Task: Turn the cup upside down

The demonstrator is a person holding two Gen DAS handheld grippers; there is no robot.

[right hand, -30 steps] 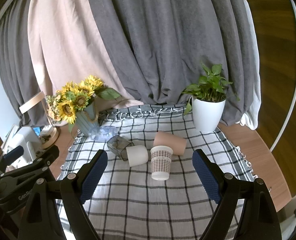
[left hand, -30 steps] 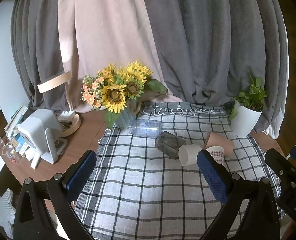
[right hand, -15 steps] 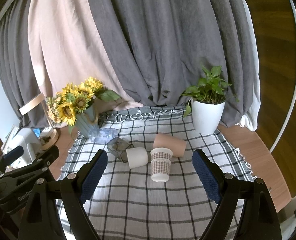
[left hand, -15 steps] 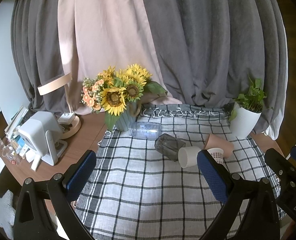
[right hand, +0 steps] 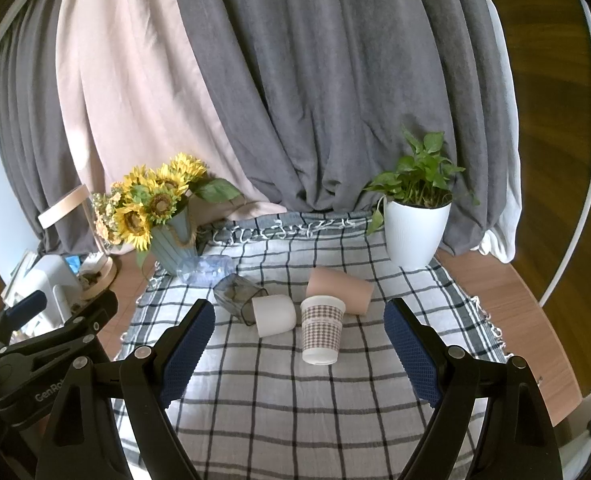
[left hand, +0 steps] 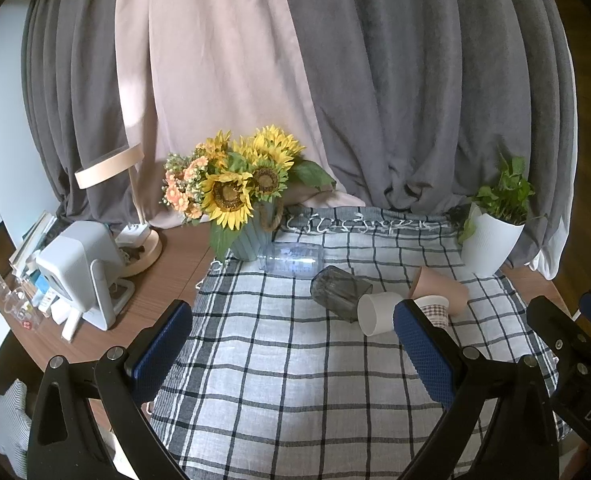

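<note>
Five cups sit grouped on the checked cloth [right hand: 295, 392]. Only the patterned cup [right hand: 321, 330] stands upright, mouth up, nearest the right gripper [right hand: 299, 354]. Just left of it, the white cup [right hand: 274, 315] lies on its side, touching the grey glass [right hand: 237, 297], which also lies on its side. Behind the patterned cup, the pink cup [right hand: 340, 290] lies on its side, close against it. Farther back, a clear cup [right hand: 205, 268] lies beside the vase [right hand: 173, 246] of sunflowers [right hand: 151, 200].

Both grippers hang over the near part of the cloth, apart from every cup. The right gripper has its jaws spread wide with nothing between them; the patterned cup appears in the gap, farther off. The left gripper [left hand: 291, 354] is likewise wide open and holds nothing, and its right finger [left hand: 423, 350] hides part of the patterned cup [left hand: 435, 312] in the left wrist view.

A potted plant [right hand: 415, 216] stands at the cloth's far right corner. On the bare table [left hand: 167, 276] to the left stand a lamp [left hand: 131, 208] and a white device [left hand: 81, 268]. Curtains [right hand: 315, 80] hang behind.
</note>
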